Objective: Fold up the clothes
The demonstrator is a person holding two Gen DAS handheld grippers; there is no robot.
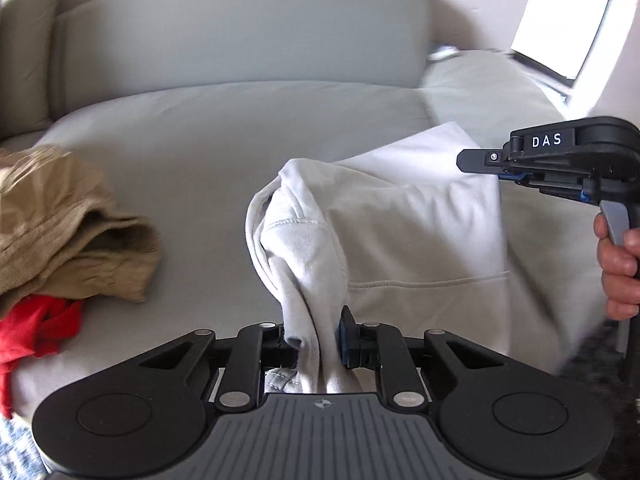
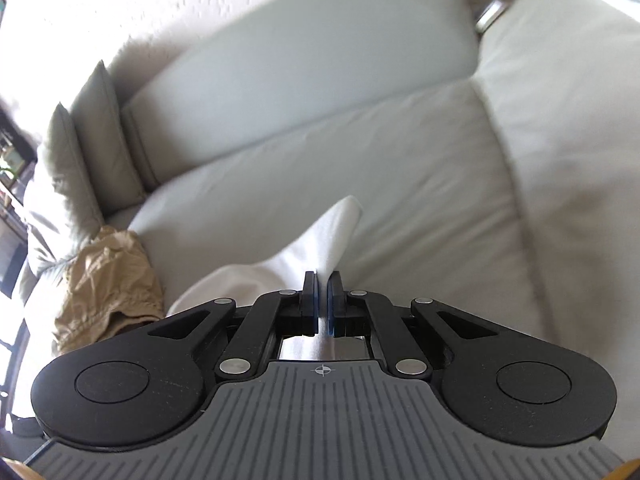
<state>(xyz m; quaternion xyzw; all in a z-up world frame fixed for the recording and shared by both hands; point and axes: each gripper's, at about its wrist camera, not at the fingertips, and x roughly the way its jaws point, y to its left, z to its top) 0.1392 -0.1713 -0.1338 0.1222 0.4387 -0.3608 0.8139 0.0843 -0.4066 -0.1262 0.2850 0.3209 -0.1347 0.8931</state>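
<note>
A white hoodie (image 1: 408,224) lies on the pale sofa seat (image 1: 200,152), its front pocket seam showing. My left gripper (image 1: 316,338) is shut on a bunched part of the hoodie and holds it up off the seat. My right gripper (image 1: 464,160) shows at the right of the left wrist view, above the hoodie's right edge, held by a hand. In the right wrist view my right gripper (image 2: 322,282) has its jaws almost together with a thin gap and no cloth between them. A corner of the white hoodie (image 2: 332,232) lies just beyond the tips.
A crumpled tan garment (image 1: 68,220) lies on the seat at the left, also in the right wrist view (image 2: 108,288). A red garment (image 1: 36,332) lies below it. Sofa back cushions (image 1: 240,32) stand behind. A bright window (image 1: 568,12) is at the upper right.
</note>
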